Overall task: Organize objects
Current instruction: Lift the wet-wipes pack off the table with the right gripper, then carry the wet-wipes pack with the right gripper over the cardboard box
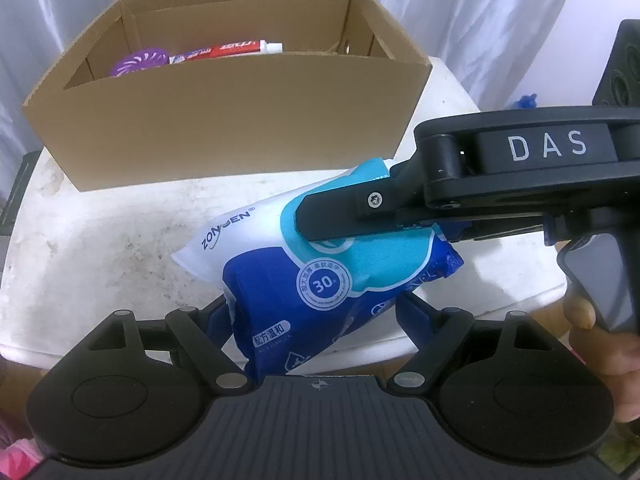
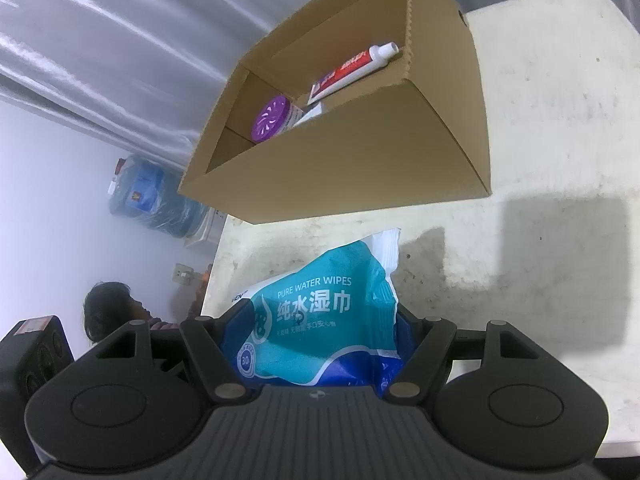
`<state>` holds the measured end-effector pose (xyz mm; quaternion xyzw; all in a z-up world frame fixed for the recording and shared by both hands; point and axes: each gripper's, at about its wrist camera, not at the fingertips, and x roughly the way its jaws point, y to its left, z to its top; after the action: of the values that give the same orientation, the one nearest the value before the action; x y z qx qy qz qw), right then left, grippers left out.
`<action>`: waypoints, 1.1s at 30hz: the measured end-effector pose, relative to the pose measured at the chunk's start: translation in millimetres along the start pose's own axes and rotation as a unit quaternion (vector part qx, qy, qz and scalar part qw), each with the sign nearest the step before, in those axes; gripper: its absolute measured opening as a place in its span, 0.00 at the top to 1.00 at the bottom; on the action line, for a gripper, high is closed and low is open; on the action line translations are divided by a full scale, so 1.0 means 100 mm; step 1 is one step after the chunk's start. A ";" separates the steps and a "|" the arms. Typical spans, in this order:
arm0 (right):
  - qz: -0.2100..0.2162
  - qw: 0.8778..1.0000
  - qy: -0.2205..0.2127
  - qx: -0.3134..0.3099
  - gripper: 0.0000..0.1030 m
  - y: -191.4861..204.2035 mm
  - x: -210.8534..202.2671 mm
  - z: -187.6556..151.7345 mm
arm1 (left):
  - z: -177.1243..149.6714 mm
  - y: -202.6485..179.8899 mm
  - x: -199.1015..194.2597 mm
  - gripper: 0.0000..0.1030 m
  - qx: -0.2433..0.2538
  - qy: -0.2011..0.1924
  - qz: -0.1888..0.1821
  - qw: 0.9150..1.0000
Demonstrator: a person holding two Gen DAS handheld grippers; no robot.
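Note:
A blue and white pack of wet wipes (image 1: 312, 268) is held above the white table (image 1: 100, 248), in front of an open cardboard box (image 1: 224, 120). My left gripper (image 1: 316, 316) is shut on the pack's near end. My right gripper (image 1: 344, 216) comes in from the right and is shut on the pack's far upper part. In the right wrist view the pack (image 2: 320, 320) sits between my right gripper's fingers (image 2: 316, 332). The box (image 2: 360, 160) holds a red and white toothpaste tube (image 2: 352, 68) and a purple-lidded container (image 2: 272, 118).
The table edge runs close below the pack (image 1: 360, 356). A black speaker-like object (image 1: 618, 68) stands at the right. A water jug (image 2: 148, 196) and a person (image 2: 116, 312) are beyond the table's left side. White curtains hang behind the box.

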<state>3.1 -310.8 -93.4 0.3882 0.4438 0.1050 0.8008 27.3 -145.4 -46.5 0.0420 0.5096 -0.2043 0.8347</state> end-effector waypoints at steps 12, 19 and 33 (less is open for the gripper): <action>0.002 0.999 -0.015 -0.038 0.28 0.29 -0.13 0.05 | -0.05 0.03 -0.25 0.20 -0.007 -0.036 0.009 0.999; 0.006 0.997 -0.028 -0.070 0.28 0.54 -0.22 0.11 | 0.02 0.07 -0.42 0.20 -0.011 -0.067 0.023 0.997; 0.009 0.993 -0.062 -0.099 0.28 0.82 -0.36 0.28 | 0.26 0.14 -0.74 0.20 0.005 -0.107 0.031 0.994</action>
<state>18.9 -288.8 -3.2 0.3166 0.3777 0.1313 0.8601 24.8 -117.7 28.6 0.0394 0.4148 -0.1841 0.8902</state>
